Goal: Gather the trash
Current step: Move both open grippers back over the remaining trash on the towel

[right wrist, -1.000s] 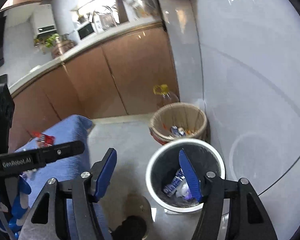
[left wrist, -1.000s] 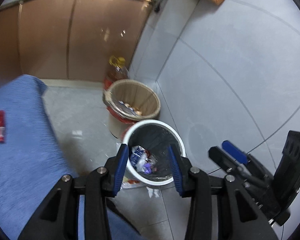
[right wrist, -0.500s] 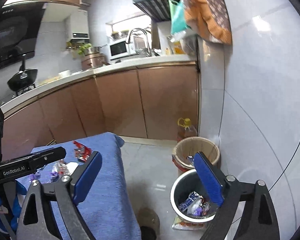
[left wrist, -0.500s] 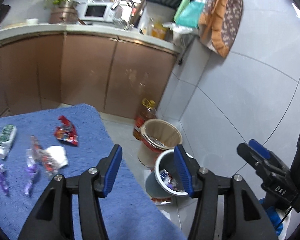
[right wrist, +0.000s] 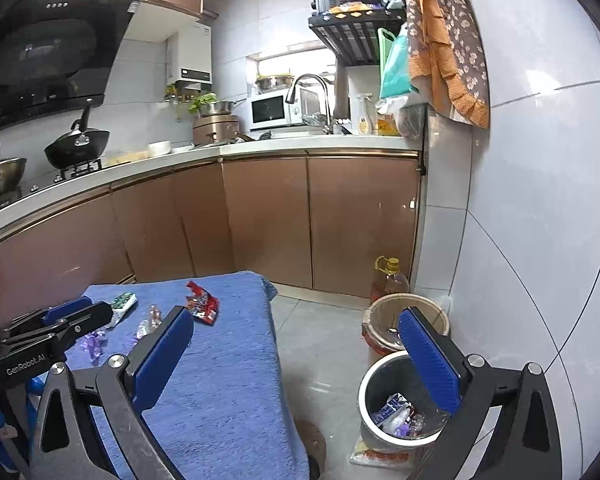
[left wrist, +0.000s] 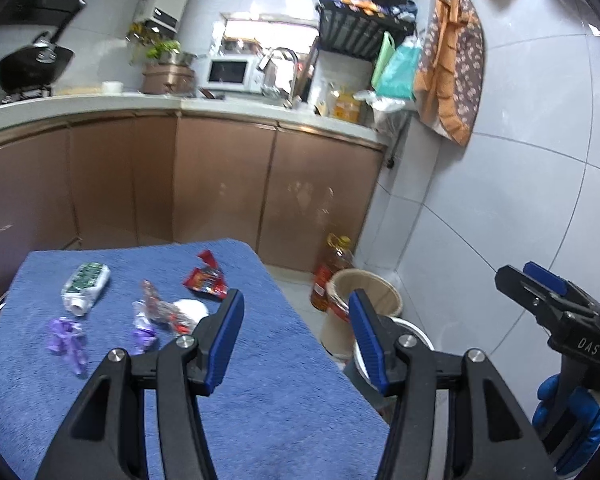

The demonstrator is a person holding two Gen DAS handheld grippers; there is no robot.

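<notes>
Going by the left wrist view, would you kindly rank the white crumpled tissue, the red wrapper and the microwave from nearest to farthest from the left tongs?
1. White crumpled tissue, just beside the left tongs' left fingertip.
2. Red wrapper, farther back on the blue cloth.
3. Microwave, on the far counter.

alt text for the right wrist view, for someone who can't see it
The open, empty right gripper faces a kitchen, with a blue-towelled table at left bearing a red wrapper and other scattered litter. On the floor at right, a white-rimmed bin holds wrappers beside a tan bin; the left gripper enters at the left edge.
</notes>
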